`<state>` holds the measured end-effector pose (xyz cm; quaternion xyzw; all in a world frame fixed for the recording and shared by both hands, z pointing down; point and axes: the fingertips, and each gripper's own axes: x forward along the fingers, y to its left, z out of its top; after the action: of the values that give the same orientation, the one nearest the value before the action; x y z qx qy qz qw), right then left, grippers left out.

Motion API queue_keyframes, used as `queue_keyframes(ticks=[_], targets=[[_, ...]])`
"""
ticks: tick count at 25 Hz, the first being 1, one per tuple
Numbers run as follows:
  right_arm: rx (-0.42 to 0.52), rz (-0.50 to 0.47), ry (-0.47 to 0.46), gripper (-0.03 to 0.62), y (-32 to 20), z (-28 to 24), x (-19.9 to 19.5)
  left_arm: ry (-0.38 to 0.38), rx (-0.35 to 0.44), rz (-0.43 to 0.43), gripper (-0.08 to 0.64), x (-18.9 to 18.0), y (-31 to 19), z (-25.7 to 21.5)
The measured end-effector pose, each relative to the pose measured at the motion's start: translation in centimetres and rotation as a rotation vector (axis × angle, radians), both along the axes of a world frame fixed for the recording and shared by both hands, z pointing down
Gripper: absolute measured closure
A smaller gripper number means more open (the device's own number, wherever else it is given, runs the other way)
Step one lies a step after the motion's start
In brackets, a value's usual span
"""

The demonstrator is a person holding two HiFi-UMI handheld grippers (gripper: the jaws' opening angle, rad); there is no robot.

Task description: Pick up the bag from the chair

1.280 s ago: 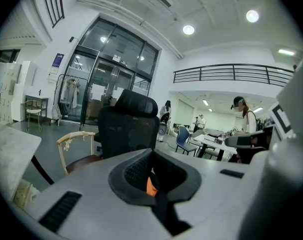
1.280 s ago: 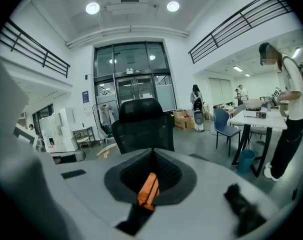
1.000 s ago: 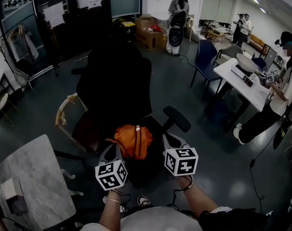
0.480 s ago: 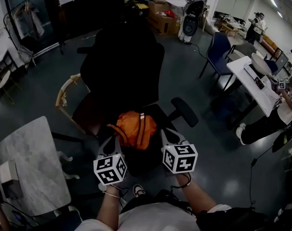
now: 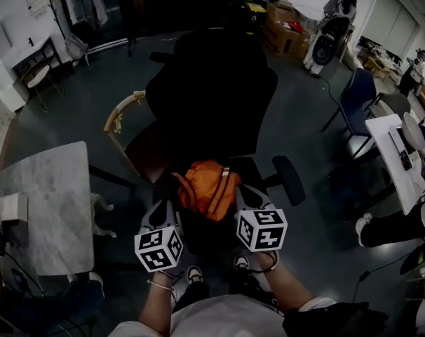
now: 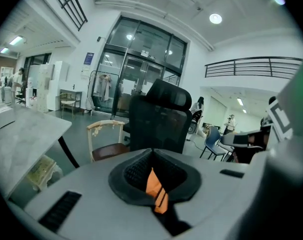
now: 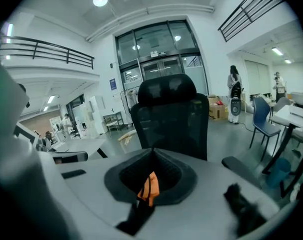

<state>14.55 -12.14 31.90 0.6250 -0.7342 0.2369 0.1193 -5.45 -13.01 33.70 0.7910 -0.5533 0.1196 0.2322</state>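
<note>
Risk: both sets of jaws are fully closed with nothing in them. The left gripper (image 5: 163, 211) and right gripper (image 5: 245, 192) flank the near edge of the bag (image 5: 207, 188), so pushing in like this would likely shove it back across the chair (image 5: 212, 97) or swivel the chair away. Pinching only loose fabric could let it sag and slip out. The bag is orange, soft and slumped, with a dark strap (image 5: 224, 181) over the top. It lies mid-seat, near the right armrest (image 5: 289, 180).
</note>
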Motion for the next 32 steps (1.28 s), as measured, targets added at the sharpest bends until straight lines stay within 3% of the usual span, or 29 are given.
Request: queue_keyframes(ticks=[5,11,17,26,32], targets=[[-0.034,-0.119,-0.007,0.558,-1.5,2.0,-0.2,-0.009,-0.019,-0.099,0.541,0.5,0.3,0.9],[-0.147,-0.227,-0.044,0.558,-0.8,7.9,-1.7,-0.01,-0.104,-0.164,0.541,1.5,3.0,4.8],[-0.226,-0.257,-0.063,0.558,0.5,13.7,-2.6,-0.012,-0.192,-0.151,0.541,2.5,4.7,10.4],[-0.312,-0.256,-0.052,0.558,3.1,21.7,-2.7,0.018,-0.279,-0.029,0.541,6.6,6.9,18.5],[-0.354,-0.269,-0.039,0.558,4.3,27.3,-3.1,0.013,-0.358,-0.05,0.541,6.7,9.2,24.9]])
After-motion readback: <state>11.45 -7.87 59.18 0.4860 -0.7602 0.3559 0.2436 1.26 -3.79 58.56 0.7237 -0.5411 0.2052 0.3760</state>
